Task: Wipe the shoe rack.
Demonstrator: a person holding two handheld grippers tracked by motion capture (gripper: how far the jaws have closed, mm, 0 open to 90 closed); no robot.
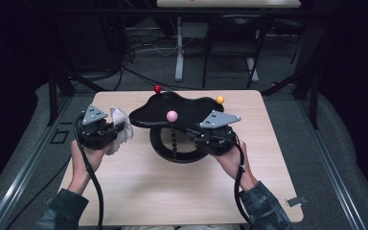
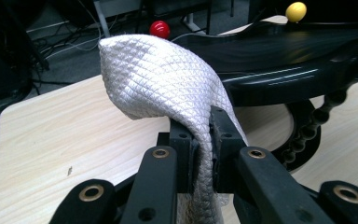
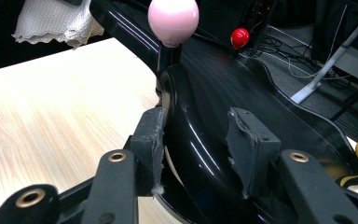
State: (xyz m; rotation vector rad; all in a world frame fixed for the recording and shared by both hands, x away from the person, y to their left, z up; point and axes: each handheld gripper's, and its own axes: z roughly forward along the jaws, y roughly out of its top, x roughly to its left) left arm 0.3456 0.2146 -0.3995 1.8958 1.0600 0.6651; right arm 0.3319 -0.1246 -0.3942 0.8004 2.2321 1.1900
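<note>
The left claw (image 2: 200, 154) pinches a white cloth (image 2: 168, 79), which billows up ahead of its jaws. The right claw (image 3: 198, 149) straddles the rim of the glossy black tray (image 3: 242, 88), jaws apparently not quite clamped, with the pink ball (image 3: 173, 19) just ahead.

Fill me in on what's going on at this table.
A person works two handheld grippers over a wooden table. The left gripper is shut on a white cloth, held up beside a glossy black tray with coloured knobs. The right gripper straddles the tray's rim, steadying it.
</note>
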